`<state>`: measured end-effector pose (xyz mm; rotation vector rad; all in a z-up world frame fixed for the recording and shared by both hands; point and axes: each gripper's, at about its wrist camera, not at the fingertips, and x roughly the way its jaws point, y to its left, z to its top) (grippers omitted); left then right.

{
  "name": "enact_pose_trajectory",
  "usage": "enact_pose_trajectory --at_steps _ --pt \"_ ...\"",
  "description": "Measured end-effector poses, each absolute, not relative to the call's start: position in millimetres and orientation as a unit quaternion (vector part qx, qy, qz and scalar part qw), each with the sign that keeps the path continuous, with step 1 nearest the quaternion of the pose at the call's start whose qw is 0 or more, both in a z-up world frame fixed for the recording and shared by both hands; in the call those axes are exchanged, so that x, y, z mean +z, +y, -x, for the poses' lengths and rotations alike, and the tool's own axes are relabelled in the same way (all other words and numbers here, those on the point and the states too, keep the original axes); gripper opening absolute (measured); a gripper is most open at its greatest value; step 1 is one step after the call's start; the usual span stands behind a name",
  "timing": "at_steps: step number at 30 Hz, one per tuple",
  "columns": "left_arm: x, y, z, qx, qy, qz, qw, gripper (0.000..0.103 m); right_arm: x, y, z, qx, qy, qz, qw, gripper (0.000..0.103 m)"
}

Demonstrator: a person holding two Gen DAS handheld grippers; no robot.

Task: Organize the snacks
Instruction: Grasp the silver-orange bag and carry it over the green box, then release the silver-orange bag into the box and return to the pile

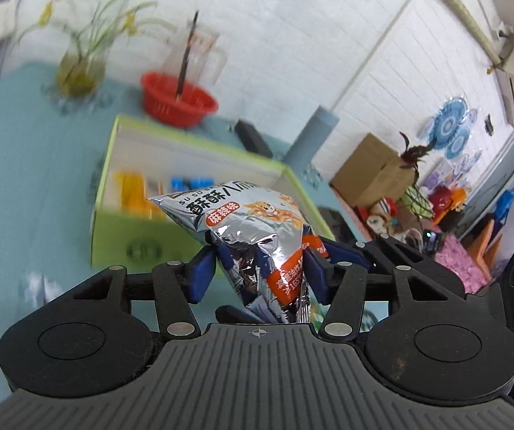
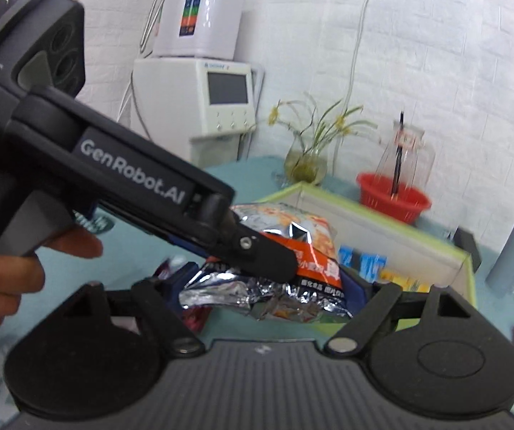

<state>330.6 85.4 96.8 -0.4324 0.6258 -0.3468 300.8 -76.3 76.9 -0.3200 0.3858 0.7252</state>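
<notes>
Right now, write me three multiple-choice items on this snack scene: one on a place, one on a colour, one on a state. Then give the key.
1. Where does the red basket stand?
A. beyond the green box
B. inside the box
C. on the floor

2. What colour is the table cover?
A. yellow
B. teal
C. black

3. How is the silver snack bag held?
A. lying flat in the box
B. hanging from the basket
C. pinched by the left gripper

Key: A, the basket sits past the box's far wall; B, the cloth around the box is teal; C, blue pads press the crumpled bag on both sides.
</notes>
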Motion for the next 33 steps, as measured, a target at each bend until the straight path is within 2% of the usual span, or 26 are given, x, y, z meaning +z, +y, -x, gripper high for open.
enact_pose_trajectory --at_steps 6,10,12,14,15,16,20,23,28,33 --pt "101 94 -418 -0.152 0.308 0.194 0.919 0.038 93 -58 -388 0.33 0.198 0.153 0.91 0.084" --pt "83 109 -454 -0.118 0.331 0.186 0.917 0.055 84 -52 -441 0.337 0.237 0.116 0.904 0.084" --pt "80 119 -448 -0.106 0.334 0.185 0.918 0.055 86 -58 -442 0.33 0.238 0.105 0.908 0.087" --pt "82 129 -423 -0.12 0.307 0.196 0.924 0.066 93 -71 -420 0.331 0.208 0.105 0.914 0.093" --pt "83 133 -410 -0.123 0.295 0.2 0.926 0.075 95 -80 -405 0.333 0.195 0.107 0.916 0.093" --pt "85 135 -394 -0.124 0.286 0.202 0.928 0.077 96 -89 -391 0.335 0.186 0.108 0.917 0.093" --pt "79 127 -342 -0.145 0.286 0.205 0.925 0.078 83 -117 -335 0.33 0.194 0.094 0.919 0.093" --pt "62 111 -307 -0.171 0.317 0.216 0.908 0.08 59 -128 -290 0.327 0.23 0.076 0.913 0.093" --pt "34 77 -257 -0.219 0.37 0.238 0.871 0.077 19 -138 -215 0.304 0.291 0.059 0.905 0.093" --pt "22 54 -216 -0.269 0.385 0.265 0.842 0.077 -8 -149 -170 0.294 0.332 0.012 0.896 0.093"
